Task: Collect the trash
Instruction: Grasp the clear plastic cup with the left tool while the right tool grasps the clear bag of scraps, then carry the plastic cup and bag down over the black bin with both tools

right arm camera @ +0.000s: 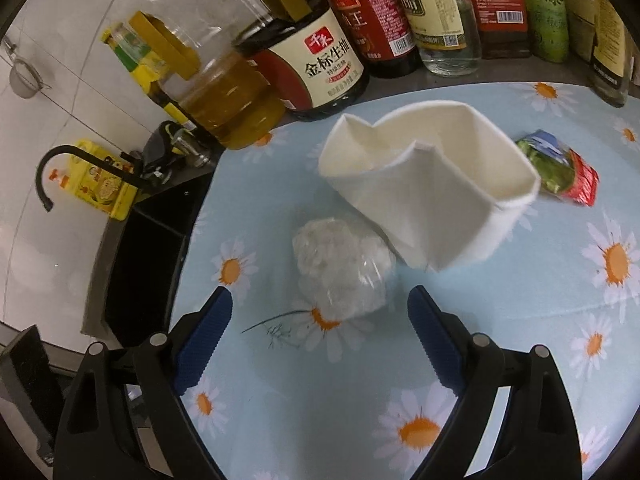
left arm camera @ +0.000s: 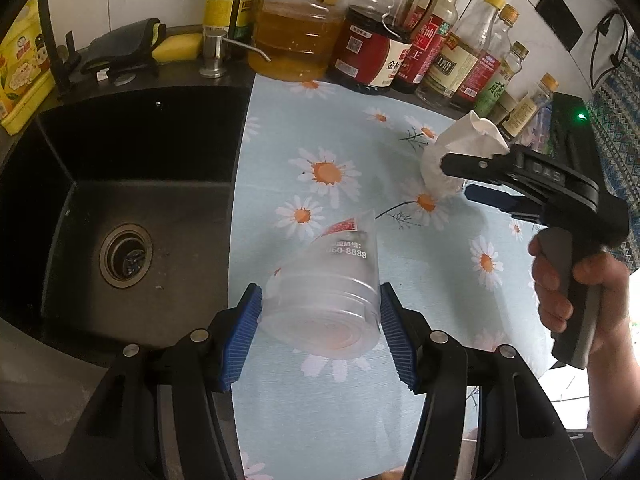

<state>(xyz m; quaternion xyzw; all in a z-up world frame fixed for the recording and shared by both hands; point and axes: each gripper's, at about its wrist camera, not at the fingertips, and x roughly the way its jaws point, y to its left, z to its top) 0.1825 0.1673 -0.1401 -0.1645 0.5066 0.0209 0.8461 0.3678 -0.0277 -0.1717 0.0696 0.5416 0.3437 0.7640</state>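
Note:
A clear plastic cup [left arm camera: 320, 300] with white printing lies tilted between the blue pads of my left gripper [left arm camera: 320, 320], which is shut on it above the daisy-print cloth [left arm camera: 400, 280]. In the right wrist view, my right gripper [right arm camera: 320, 292] stands open just over a crumpled wad of clear plastic [right arm camera: 340, 272]; its pads do not touch the wad. Behind the wad is a crushed white paper cup [right arm camera: 432, 184], and a green and red snack wrapper [right arm camera: 560, 172] lies to the right of it. The left wrist view shows the right gripper [left arm camera: 456, 179] beside the paper cup [left arm camera: 460, 144], held by a hand [left arm camera: 560, 280].
A black sink [left arm camera: 120, 200] with a drain lies left of the cloth. Oil and sauce bottles [left arm camera: 372, 52] line the back wall. A yellow box [right arm camera: 100, 184] and a black faucet [right arm camera: 48, 176] stand by the sink.

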